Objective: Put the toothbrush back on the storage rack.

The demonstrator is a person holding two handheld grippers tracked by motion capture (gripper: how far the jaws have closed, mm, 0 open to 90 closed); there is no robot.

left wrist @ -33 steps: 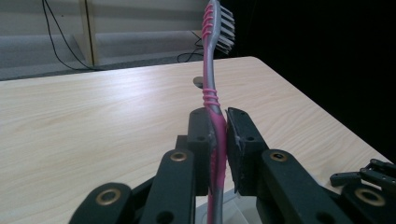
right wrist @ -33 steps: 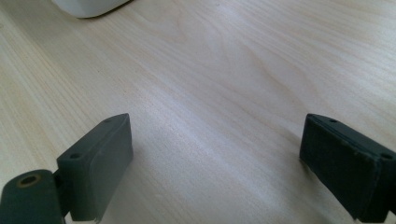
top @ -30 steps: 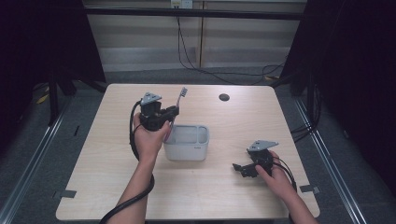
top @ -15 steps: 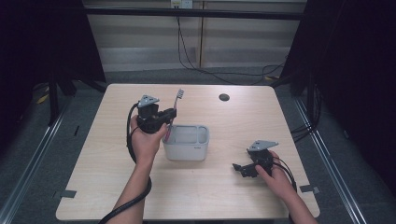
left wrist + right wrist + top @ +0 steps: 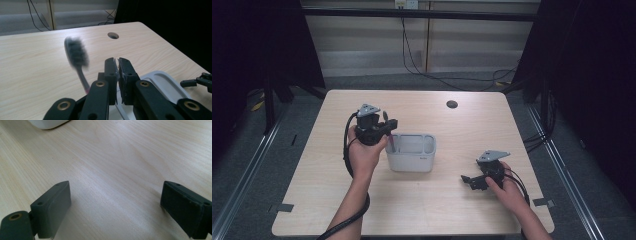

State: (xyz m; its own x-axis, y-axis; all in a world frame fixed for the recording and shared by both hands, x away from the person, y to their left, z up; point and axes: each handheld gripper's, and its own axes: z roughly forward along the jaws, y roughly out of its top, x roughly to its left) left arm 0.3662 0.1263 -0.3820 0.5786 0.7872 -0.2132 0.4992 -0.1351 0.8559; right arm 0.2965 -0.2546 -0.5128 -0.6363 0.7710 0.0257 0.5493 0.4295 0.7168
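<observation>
Toothbrush (image 5: 76, 56) and grey bin (image 5: 411, 152) on table (image 5: 332, 200), two hand-held grippers.

Left gripper (image 5: 387, 124) was held above the bin's left rim near the table's middle; its jaws, just closing, were nearly together with nothing seen pressed between them. The toothbrush was seen blurred, head up, just beside those jaws. Right gripper (image 5: 468, 179) was rested near the front right corner, jaws wide apart, nothing between.

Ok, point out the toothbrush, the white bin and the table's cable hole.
toothbrush (image 5: 76, 52): left gripper view, on the bristle head.
white bin (image 5: 412, 161): high view, on the front wall.
cable hole (image 5: 452, 104): high view, on its dark centre.
</observation>
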